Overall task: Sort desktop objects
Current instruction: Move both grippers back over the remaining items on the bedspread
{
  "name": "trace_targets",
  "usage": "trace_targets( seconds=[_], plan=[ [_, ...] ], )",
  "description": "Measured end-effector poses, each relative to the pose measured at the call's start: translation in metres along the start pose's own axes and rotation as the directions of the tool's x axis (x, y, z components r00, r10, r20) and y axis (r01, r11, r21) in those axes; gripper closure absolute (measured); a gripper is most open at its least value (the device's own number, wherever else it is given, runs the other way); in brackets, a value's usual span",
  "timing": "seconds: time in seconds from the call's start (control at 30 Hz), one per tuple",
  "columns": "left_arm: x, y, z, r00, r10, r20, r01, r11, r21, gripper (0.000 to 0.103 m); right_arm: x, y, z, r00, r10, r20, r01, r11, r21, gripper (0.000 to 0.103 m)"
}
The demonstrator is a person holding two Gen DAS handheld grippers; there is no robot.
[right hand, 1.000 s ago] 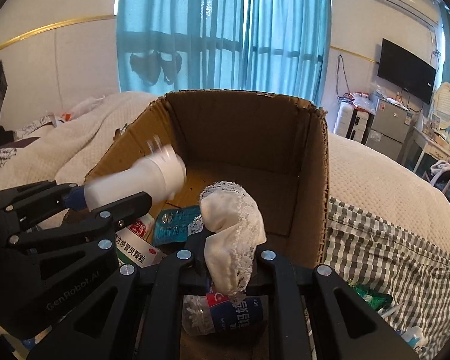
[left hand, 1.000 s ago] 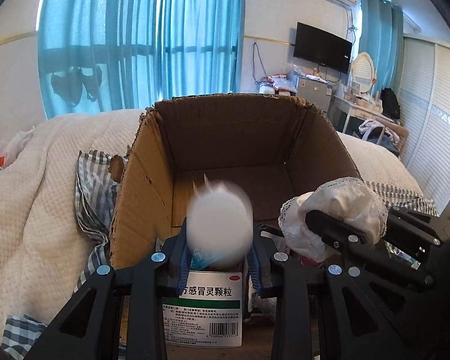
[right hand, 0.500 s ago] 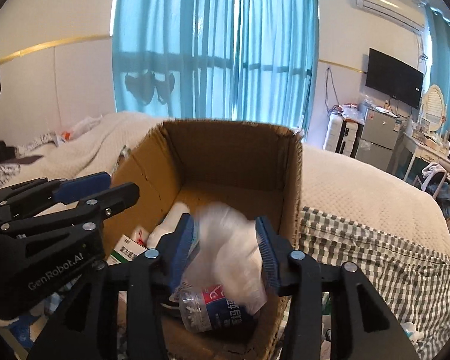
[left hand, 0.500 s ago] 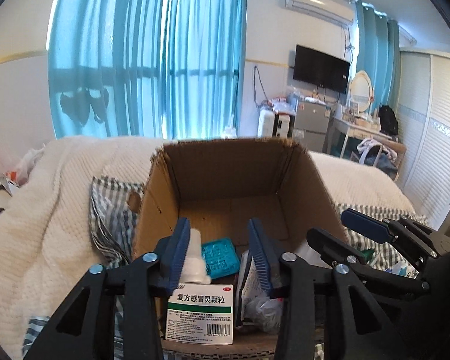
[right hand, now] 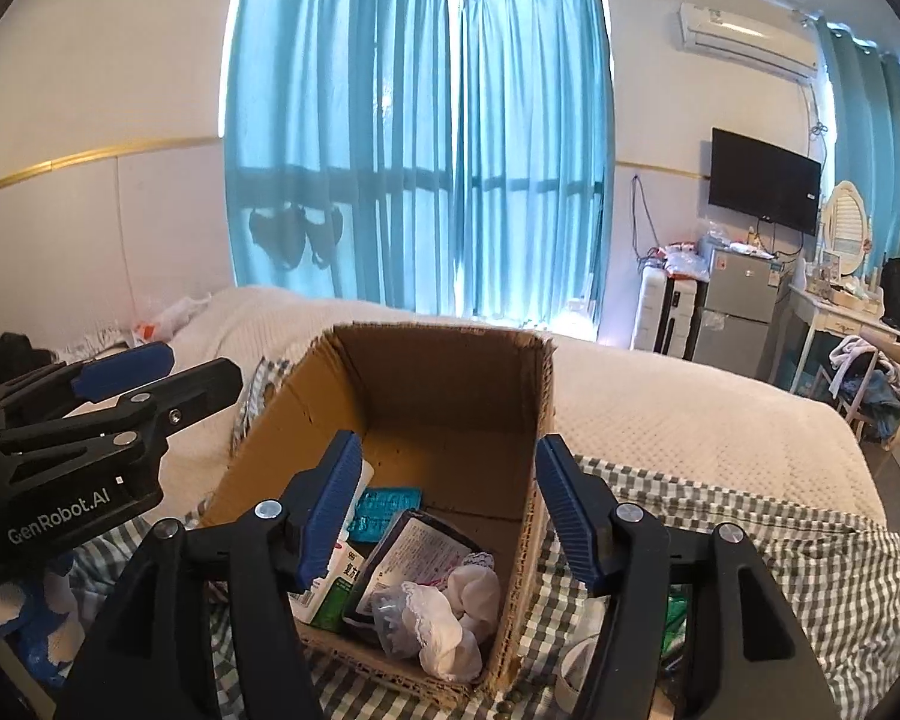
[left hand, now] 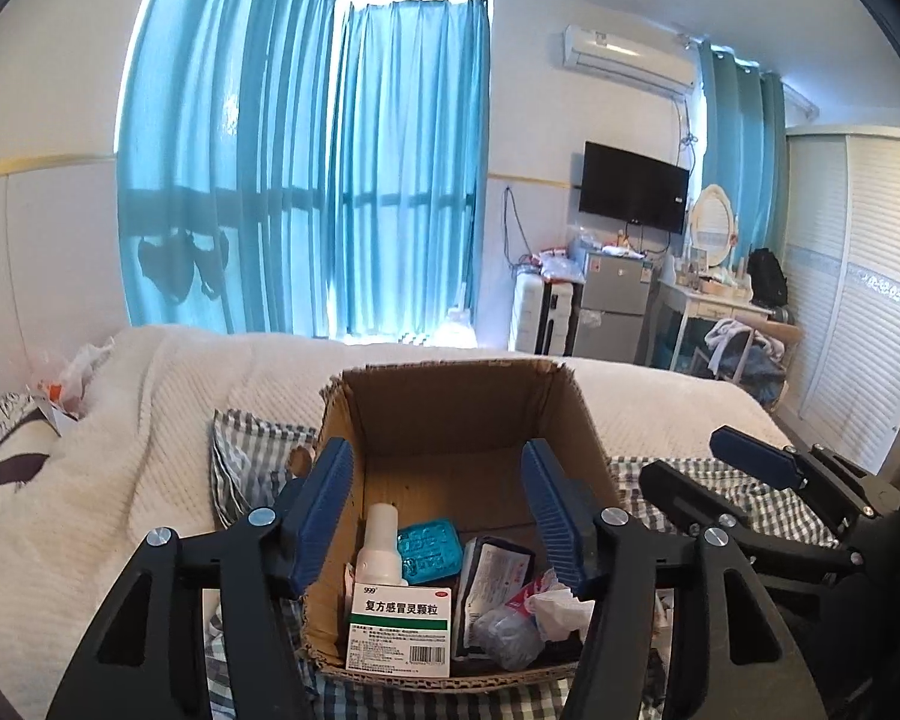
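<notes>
Both grippers are empty. The left gripper [left hand: 438, 516] and the right gripper [right hand: 447, 507] have just been opening, jaws now standing apart with nothing between the pads, hovering over the near edge of the cardboard box [left hand: 462, 414].

Sorted items sit inside the box: medicine carton [left hand: 401, 630] against the near wall, white bottle [left hand: 381, 543] upright behind it, teal blister pack [left hand: 429, 546] beside that, a dark packet [left hand: 492, 576], a crushed plastic bottle [left hand: 504, 630], and the white lace cloth [right hand: 450, 630] on top at the near right corner.

Risks, near to far:
- Cloth sits loose and high on the pile. Any low sweep of the right pads could snag the lace and drag it back out.
- White bottle looks top-heavy and only leans on the carton. A knock to the box wall probably tips it.
- Box rests on a soft checked blanket [right hand: 720, 516] on the bed [left hand: 150, 396], not a firm surface. Pressing on the rim could tilt it or fold the torn near edge.
- The two grippers are close side by side; moving them toward each other risks a clash.
- More small stuff seems to lie on the blanket right of the box, partly hidden behind the right finger; can't tell what it is.
</notes>
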State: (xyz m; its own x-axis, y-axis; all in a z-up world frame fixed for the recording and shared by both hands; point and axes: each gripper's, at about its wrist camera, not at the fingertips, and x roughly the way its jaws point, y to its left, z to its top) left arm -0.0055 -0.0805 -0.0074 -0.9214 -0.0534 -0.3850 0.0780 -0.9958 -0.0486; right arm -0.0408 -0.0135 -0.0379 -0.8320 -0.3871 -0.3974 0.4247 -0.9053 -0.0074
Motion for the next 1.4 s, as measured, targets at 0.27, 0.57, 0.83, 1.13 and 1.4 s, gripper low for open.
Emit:
trace_targets(
  seconds=[0.27, 0.57, 0.83, 1.13, 1.4],
  plan=[
    [-0.03, -0.015, 0.015, 0.998, -0.005, 0.057, 0.003, 0.999, 0.035, 0.033, -0.048, -0.009, 0.01, 0.998, -0.028, 0.056, 0.028, 0.999, 0.017, 0.039],
    [-0.061, -0.036, 0.023, 0.993, 0.01, 0.114, -0.017, 0.998, 0.061, 0.011, -0.097, -0.03, 0.02, 0.991, -0.068, 0.113, 0.062, 0.997, 0.052, 0.03],
    [-0.084, -0.053, 0.029, 0.985, 0.019, 0.169, -0.03, 0.997, 0.066, 0.0, -0.136, -0.056, 0.02, 0.981, -0.118, 0.151, 0.11, 0.992, 0.061, 0.004],
    [-0.093, -0.088, 0.028, 0.98, -0.019, 0.2, 0.003, 0.997, 0.079, 0.0, -0.169, -0.08, 0.01, 0.961, -0.206, 0.186, 0.204, 0.979, 0.03, 0.0],
    [-0.077, -0.121, 0.017, 0.981, -0.07, 0.182, 0.052, 0.994, 0.1, 0.0, -0.184, -0.125, -0.002, 0.946, -0.267, 0.183, 0.255, 0.963, 0.085, 0.0]
  ],
)
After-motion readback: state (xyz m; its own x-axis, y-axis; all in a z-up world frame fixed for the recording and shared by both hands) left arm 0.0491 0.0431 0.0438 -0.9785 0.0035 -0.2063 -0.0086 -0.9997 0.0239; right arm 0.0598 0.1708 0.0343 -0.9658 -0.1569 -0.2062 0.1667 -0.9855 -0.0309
